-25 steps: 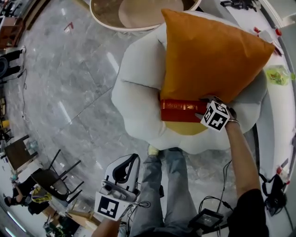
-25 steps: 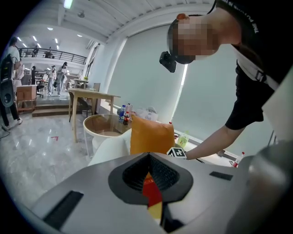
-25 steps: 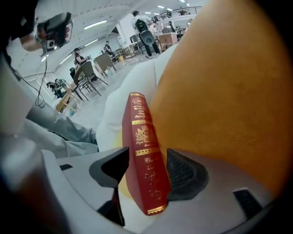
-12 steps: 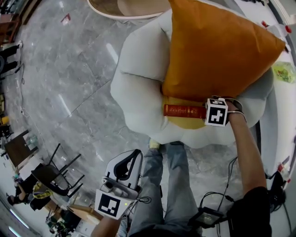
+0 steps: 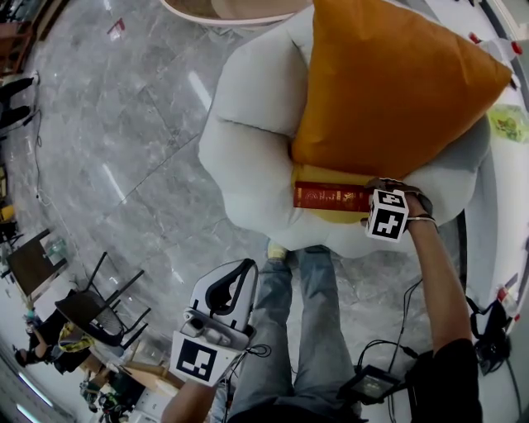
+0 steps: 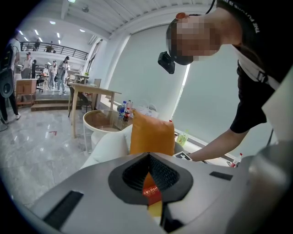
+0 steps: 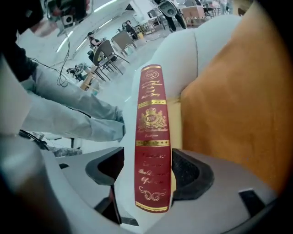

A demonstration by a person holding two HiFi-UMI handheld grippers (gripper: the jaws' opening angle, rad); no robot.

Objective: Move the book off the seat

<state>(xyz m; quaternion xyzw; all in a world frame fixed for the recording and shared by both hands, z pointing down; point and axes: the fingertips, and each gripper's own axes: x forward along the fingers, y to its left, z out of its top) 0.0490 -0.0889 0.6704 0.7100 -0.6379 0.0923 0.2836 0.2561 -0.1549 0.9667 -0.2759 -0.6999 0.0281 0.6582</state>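
Observation:
A red book [image 5: 331, 197] with gold print stands on its edge, spine up, on the yellow seat pad [image 5: 331, 216] of a white armchair [image 5: 248, 140], against an orange cushion [image 5: 388, 91]. My right gripper [image 5: 368, 198] straddles the book's right end. In the right gripper view the book [image 7: 153, 137] sits between the jaws of the right gripper [image 7: 149, 169]. These jaws have just been opening, and a gap shows beside the left pad [image 7: 107, 167]. My left gripper [image 5: 240, 277] hangs shut over the floor near the person's legs, away from the chair. In its own view the left gripper [image 6: 148, 157] holds nothing.
A round table [image 5: 223, 8] stands behind the armchair. The person's jeans-clad legs [image 5: 306, 330] stand at the chair's front. Dark chairs [image 5: 91, 318] sit at the lower left. A white ledge [image 5: 500, 190] runs along the right, and cables with a black device [image 5: 368, 388] lie on the floor.
The book showed a broader red face a second ago and now shows a narrower spine. The right gripper has shifted slightly toward the seat's front. The left gripper has stayed in place.

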